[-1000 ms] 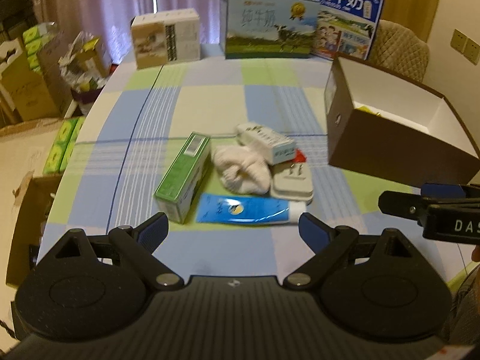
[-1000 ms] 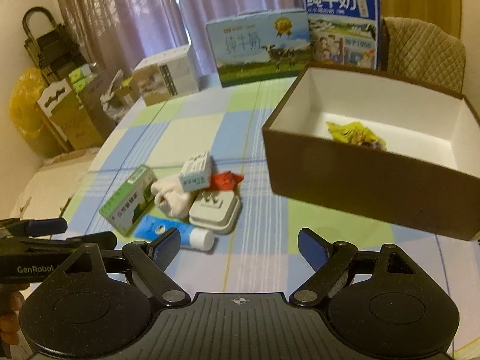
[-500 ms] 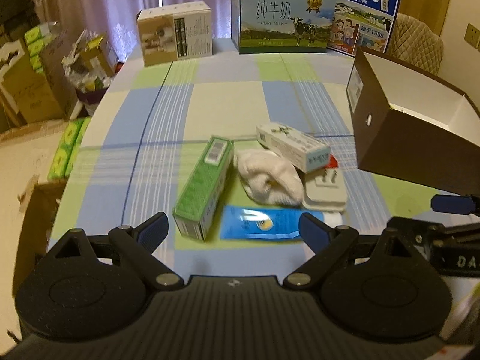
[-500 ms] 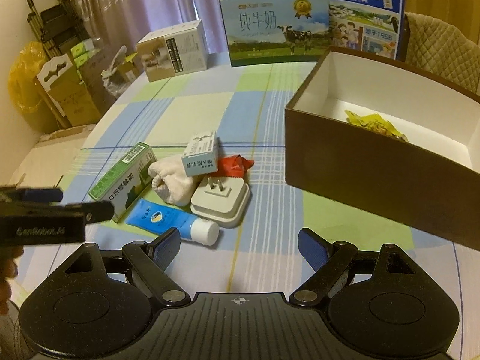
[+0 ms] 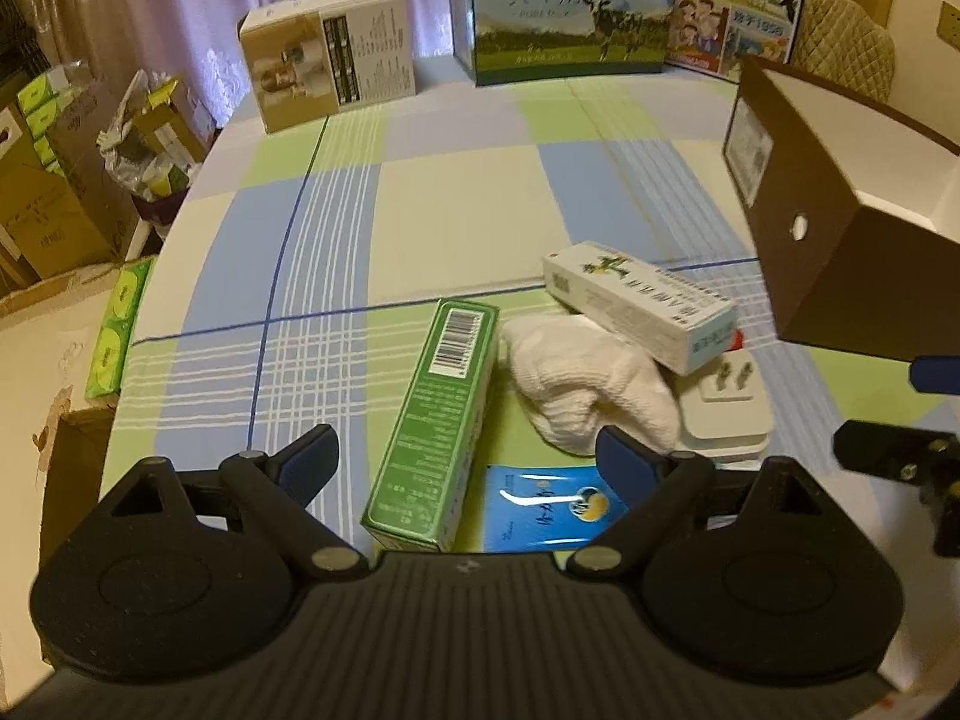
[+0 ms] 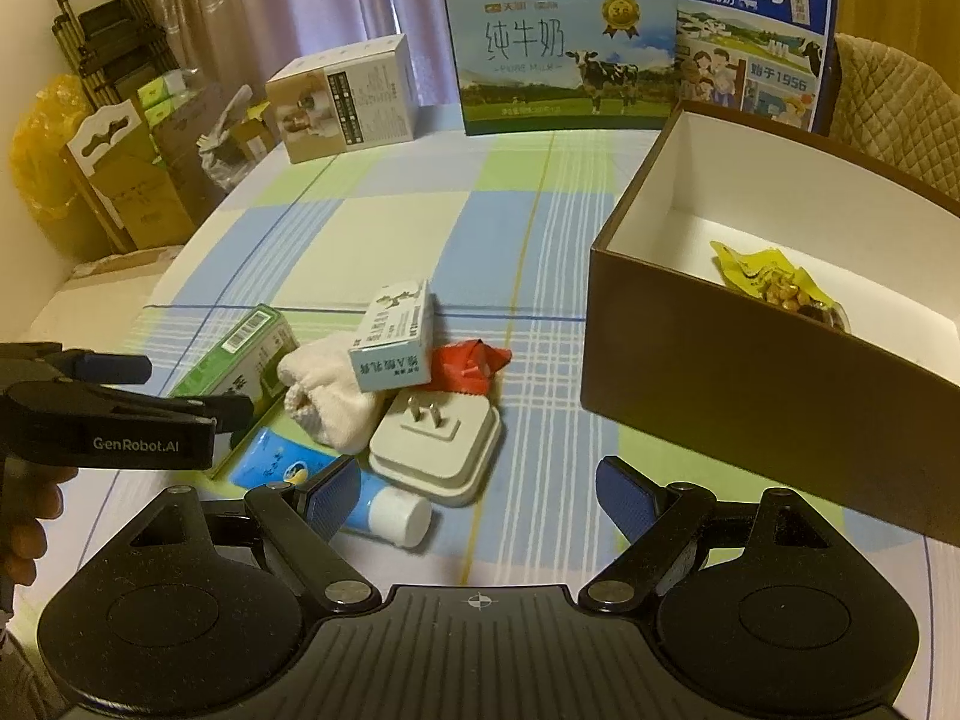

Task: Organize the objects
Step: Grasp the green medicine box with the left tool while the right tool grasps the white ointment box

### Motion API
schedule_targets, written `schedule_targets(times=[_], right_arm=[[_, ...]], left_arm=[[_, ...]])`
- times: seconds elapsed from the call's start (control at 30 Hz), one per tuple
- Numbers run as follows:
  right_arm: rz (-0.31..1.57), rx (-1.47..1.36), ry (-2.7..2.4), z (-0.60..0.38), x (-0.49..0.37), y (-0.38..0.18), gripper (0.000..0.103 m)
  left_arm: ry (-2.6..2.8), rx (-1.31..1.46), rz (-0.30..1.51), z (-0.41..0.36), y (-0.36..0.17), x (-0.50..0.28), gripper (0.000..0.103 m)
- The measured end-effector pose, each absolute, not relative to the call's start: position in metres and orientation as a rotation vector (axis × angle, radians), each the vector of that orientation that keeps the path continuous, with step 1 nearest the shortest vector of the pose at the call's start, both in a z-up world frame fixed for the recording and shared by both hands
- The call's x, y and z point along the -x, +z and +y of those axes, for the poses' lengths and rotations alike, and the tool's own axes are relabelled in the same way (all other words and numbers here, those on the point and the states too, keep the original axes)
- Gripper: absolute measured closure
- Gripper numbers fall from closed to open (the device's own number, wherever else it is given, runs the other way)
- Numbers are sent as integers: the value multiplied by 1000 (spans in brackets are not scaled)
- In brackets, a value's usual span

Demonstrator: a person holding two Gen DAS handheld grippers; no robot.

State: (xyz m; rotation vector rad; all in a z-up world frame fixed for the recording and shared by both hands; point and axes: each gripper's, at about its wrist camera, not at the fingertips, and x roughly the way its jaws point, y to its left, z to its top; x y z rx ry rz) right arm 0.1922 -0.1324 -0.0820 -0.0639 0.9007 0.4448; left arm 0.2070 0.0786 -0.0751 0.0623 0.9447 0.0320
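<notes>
over the last second i brought the left gripper (image 5: 465, 459) forward and down, so the green box (image 5: 435, 423) now sat just ahead of its spread, empty fingers, with the blue tube (image 5: 549, 507) beside it. the right gripper (image 6: 465, 495) had closed in too, also spread and empty, near the tube's white cap (image 6: 396, 519). the pile remained on the tablecloth (image 5: 468, 204), outside the brown box (image 6: 762, 372); i judged sorting barely begun.

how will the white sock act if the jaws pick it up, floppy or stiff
The white sock is bunched knit fabric, so it will probably sag and hang floppy. It looks light. The white carton seems to rest on its far edge, so lifting the sock may tip or drag that carton.
</notes>
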Motion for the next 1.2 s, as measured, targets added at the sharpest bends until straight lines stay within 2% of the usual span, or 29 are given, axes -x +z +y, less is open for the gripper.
schedule_targets(times=[0.1,0.37,0.47,0.53,0.63,0.87,0.9,0.97,1.2], right_arm=[[897,72,438,-130,-200,-83,20],[881,103,438,-123,-216,-81,20],[875,111,449,-117,-222,-80,20],[874,116,458,-112,-226,-80,20],[866,124,481,-103,-232,-79,20],[854,152,549,-76,-252,-82,21],[857,166,555,-71,-255,-84,22],[874,206,567,-59,-261,-92,33],[928,322,551,-27,-284,-119,37]], left_arm=[[35,-74,954,84,-83,-218,16],[-11,-88,970,87,-98,-241,33],[-30,-72,990,89,-105,-244,47],[-29,-72,996,90,-108,-244,65],[-12,-59,996,96,-109,-246,77],[67,-36,997,113,-107,-246,77],[79,-40,998,115,-107,-246,77],[93,-45,997,117,-107,-246,77],[97,-38,995,120,-107,-246,77]])
